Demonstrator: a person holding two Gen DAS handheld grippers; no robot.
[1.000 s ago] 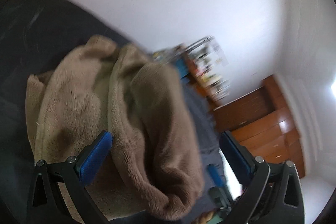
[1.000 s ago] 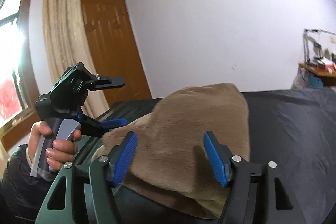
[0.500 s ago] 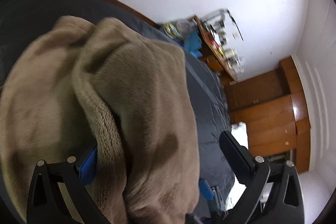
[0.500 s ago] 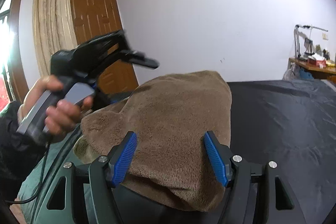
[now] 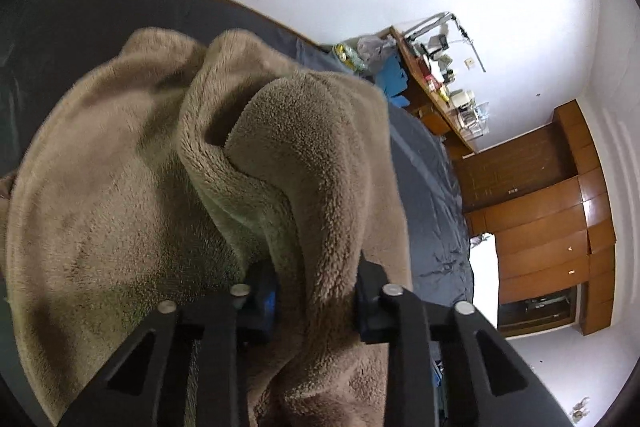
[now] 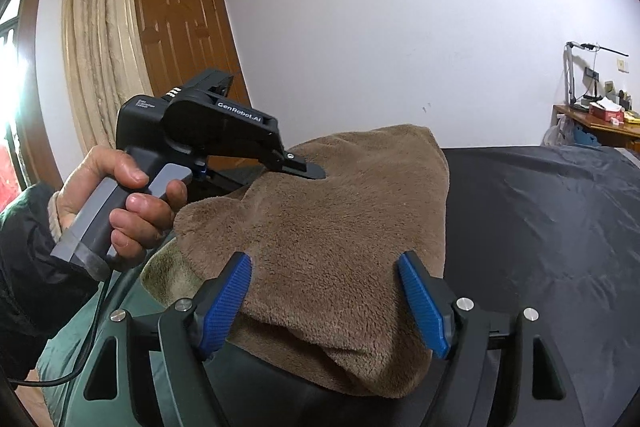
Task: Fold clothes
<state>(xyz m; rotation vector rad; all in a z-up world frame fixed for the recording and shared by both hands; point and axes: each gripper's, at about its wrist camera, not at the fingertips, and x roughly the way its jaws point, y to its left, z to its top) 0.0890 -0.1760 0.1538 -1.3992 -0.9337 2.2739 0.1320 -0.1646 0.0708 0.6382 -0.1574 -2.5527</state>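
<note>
A brown fleece garment [image 5: 120,187] lies bunched on a bed with a dark cover [image 6: 540,227]. My left gripper [image 5: 316,291] is closing, and its jaws pinch a raised fold of the fleece between them. In the right wrist view a person's hand [image 6: 132,199] holds that left gripper [image 6: 304,169], whose tip digs into the garment's [image 6: 340,211] far left side. My right gripper [image 6: 326,291] is opening. Its blue pads [image 6: 224,303] stand wide apart on either side of the near edge of the fleece, not pressing on it.
A wooden door [image 6: 180,39] and a beige curtain [image 6: 96,47] stand at the left. A cluttered desk [image 6: 600,119] sits by the far wall, with a wooden wardrobe [image 5: 552,219] beyond the bed. Green bedding [image 6: 72,347] lies at the near left.
My left gripper moved forward over the fleece and its jaws went from wide open to pinching a fold. The right gripper's pads spread a little wider.
</note>
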